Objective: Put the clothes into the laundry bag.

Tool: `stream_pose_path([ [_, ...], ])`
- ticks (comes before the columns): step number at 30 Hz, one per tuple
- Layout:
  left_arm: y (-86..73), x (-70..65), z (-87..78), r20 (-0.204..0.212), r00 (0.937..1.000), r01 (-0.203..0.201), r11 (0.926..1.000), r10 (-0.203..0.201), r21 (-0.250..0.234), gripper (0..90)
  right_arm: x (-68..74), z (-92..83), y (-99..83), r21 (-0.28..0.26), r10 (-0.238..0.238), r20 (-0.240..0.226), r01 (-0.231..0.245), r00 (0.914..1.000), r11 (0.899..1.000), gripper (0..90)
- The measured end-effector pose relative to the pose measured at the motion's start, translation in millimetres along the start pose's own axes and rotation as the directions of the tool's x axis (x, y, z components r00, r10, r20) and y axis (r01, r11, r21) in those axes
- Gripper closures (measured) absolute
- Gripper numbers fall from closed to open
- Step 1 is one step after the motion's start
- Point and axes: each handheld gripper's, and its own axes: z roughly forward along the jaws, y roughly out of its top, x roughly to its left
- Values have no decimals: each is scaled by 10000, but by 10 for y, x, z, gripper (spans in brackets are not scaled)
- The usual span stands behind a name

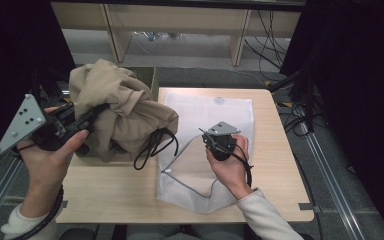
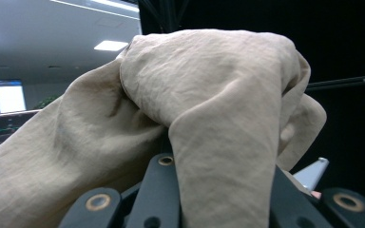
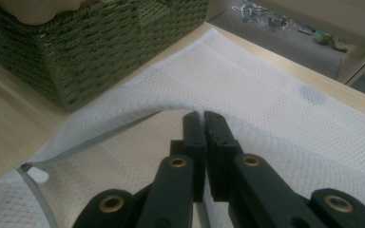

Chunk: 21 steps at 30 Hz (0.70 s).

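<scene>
We have the left gripper (image 1: pixel 87 120) with jaws clamped on a fold of the beige garment (image 1: pixel 115 107), lifted above the green basket (image 3: pixel 95 42) at the table's (image 1: pixel 105 185) left; the right gripper (image 1: pixel 206 137) pinches the upper edge of the white mesh bag (image 1: pixel 215 112) with jaws nearly together, lifting its mouth. Risks: the bunched bulk snags the bag's small opening, or the thin mesh slips free and the mouth collapses.

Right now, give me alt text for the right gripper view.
The right tool is shut on the raised upper edge of a white mesh laundry bag, holding its zippered mouth open on the wooden table. A green woven basket stands behind to the left.
</scene>
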Motion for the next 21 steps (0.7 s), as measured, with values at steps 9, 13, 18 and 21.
stream_pose_path([
  [9, -31, -207, -11, 1007, 9948, 143, 9998, -156, 144, 832, -8, -9, 5, -49, 4, 5, -4, 10000, 10000, 892],
  [13, -31, -287, -37, 1180, 9927, 241, 9994, -268, 243, 831, -8, -15, 3, 12, 102, 36, -102, 9999, 9999, 892],
  [18, -18, -333, -45, 1445, 9886, 385, 9989, -420, 270, 831, -6, -11, 5, -29, 96, -22, -96, 10000, 9999, 892],
  [21, -10, -354, -45, 1584, 9865, 375, 9988, -422, 328, 831, -12, -7, 4, -40, -16, -18, 16, 10000, 10000, 892],
])
